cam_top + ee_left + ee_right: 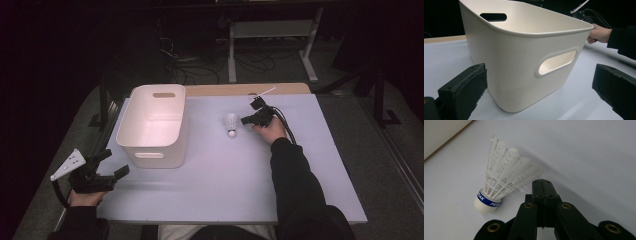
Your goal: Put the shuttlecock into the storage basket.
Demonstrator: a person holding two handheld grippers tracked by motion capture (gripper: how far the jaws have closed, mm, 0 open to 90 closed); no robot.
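The shuttlecock (230, 124) lies on the table (225, 180) right of the bin (154, 125), apart from it, cork toward the person, so it looks meant to go into the bin. The right gripper (246, 120) sits just beside its skirt with jaws pressed together on nothing, so they must part before any grasp. The left gripper (114, 164) waits at the near left corner, jaws wide apart and aimed at the bin, probably to steady it
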